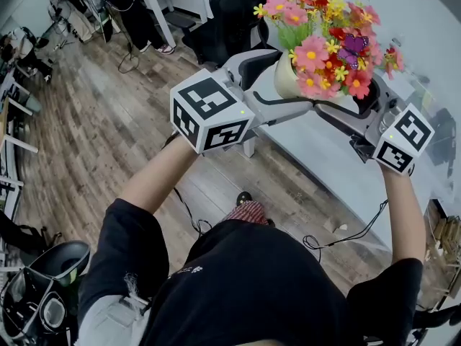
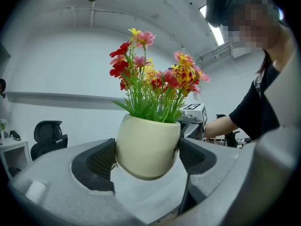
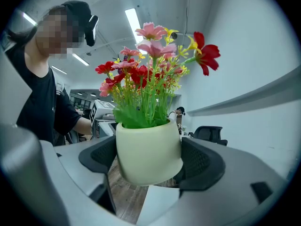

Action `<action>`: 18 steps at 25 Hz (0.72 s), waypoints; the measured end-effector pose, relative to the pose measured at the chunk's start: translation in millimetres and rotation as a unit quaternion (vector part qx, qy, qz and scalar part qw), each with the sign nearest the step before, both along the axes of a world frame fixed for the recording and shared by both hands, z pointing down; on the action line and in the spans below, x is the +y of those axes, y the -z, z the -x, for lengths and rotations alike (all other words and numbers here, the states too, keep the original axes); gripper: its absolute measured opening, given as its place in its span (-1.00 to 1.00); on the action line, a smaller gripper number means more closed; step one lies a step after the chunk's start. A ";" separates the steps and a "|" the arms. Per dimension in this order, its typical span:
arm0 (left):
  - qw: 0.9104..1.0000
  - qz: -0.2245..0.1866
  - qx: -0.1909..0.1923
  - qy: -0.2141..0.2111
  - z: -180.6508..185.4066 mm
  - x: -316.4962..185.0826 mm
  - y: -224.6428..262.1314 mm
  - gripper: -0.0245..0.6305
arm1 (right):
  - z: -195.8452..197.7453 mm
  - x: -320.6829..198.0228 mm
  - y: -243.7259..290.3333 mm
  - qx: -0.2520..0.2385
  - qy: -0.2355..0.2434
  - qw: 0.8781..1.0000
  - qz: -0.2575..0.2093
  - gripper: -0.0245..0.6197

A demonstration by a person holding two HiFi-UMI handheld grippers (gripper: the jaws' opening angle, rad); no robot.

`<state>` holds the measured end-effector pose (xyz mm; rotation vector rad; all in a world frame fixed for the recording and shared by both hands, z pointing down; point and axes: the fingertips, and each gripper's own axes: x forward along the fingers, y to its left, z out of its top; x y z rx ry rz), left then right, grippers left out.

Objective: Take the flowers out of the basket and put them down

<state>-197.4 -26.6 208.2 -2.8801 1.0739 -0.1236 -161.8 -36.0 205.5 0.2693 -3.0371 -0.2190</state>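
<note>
Cream round ceramic pot (image 1: 286,78) holds a dense bunch of artificial flowers (image 1: 328,40): pink, red, yellow and orange blooms on green stems, one purple butterfly-shaped piece among them. Stems fill the pot's mouth.

Pot is off every surface, carried in the air in front of the person, slightly tilted.

Left gripper (image 2: 146,157): black ribbed pads pressed against both sides of the pot, clamped on it. Right gripper (image 3: 148,158): same, pads tight on the pot's sides from the opposite direction. Both grippers share the load.

Below and beyond the pot in the head view: white tabletop (image 1: 338,161), wood-plank floor (image 1: 101,128), black office chair (image 1: 232,13).
</note>
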 end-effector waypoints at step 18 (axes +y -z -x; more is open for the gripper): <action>1.000 0.007 0.002 -0.029 -24.9 23.4 4.1 0.41 | -25.3 25.6 4.4 0.001 -0.028 1.000 0.003 0.45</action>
